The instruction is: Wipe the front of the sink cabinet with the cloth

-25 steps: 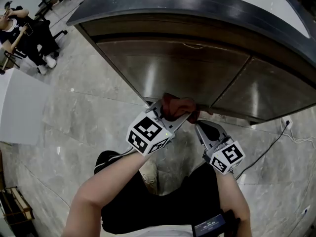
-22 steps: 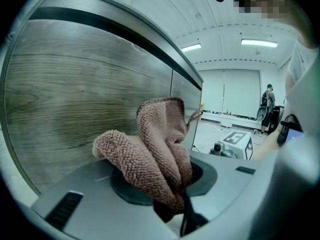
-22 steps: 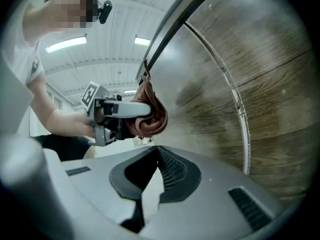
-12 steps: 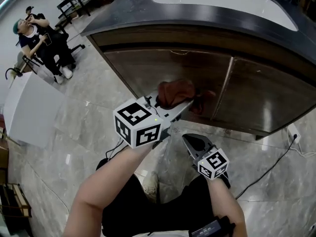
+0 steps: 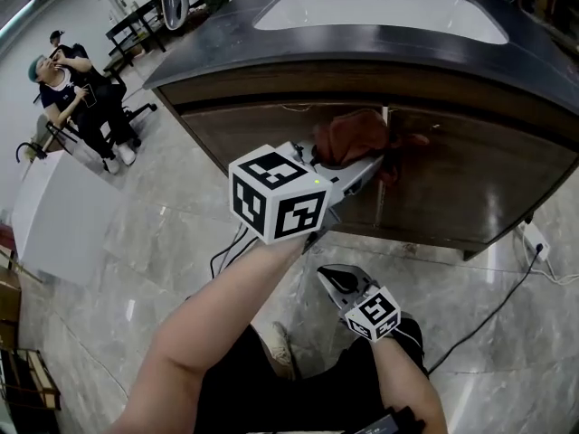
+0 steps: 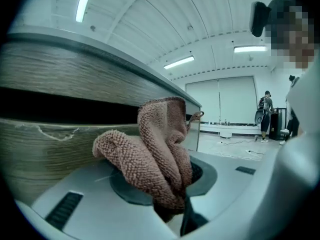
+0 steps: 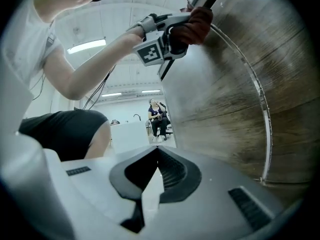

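Item: cloth, reddish-brown terry, bunched; held in the left gripper, whose jaws are clamped on its lower folds, the loose bulk standing up past the tips.

Location: cloth at the upper part of the sink cabinet front, just under the overhanging bench top; it appears to touch the wood at the vertical seam between the two doors.

Bearing: the cabinet front lies straight ahead of the left gripper, beyond the cloth; its long axis runs left to right, so a wiping stroke would likely run sideways or downward along the doors; the left arm is the nearer and the only one carrying the cloth.

Second tool: right gripper, jaws together with nothing between them; it hangs low, below the left gripper and close before the lower door, clear of the cloth's probable path.

Surroundings: white sink basin set in the bench top; cable on the floor at right; seated person well apart at far left; nothing stands between cloth and doors.
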### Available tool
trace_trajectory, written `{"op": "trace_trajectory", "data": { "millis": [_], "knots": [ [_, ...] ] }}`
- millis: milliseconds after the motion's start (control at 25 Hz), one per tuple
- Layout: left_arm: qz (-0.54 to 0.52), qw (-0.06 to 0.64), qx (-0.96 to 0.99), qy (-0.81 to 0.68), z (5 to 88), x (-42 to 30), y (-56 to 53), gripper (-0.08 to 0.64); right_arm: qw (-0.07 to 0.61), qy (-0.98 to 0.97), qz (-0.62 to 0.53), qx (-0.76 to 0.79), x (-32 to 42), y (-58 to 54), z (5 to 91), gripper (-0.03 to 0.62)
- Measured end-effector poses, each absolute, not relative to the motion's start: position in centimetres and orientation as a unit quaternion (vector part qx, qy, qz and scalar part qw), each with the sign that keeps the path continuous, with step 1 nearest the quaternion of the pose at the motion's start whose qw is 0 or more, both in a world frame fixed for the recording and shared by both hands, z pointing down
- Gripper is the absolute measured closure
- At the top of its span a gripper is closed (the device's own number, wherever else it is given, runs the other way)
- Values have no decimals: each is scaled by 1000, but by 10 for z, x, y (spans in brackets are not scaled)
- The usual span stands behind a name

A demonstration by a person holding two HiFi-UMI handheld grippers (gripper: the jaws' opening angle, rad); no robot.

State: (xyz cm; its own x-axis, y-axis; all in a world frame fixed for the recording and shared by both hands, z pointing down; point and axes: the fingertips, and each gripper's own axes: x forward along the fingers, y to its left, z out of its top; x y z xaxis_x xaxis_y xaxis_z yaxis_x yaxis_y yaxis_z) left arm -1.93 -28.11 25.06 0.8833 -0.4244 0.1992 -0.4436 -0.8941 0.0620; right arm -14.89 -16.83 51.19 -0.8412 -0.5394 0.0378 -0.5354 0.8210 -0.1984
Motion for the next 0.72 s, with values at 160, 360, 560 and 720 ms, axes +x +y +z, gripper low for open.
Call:
{"op": "trace_trajectory", "data": {
  "millis": [160,360,560,720],
  "knots": [
    [90,45,965,-242,238,-12,-288,448,-1,955,-106,-277,-140,-155,521,580],
    [93,60,960,-258,233,-17,-295,448,-20,956,-100,-275,-128,-152,537,580],
    [92,67,952,-283,225,-40,-308,448,-25,957,-110,-267,-129,-151,546,580],
    [84,73,948,-297,219,-63,-314,448,-31,964,-109,-242,-138,-155,552,580]
  ]
}}
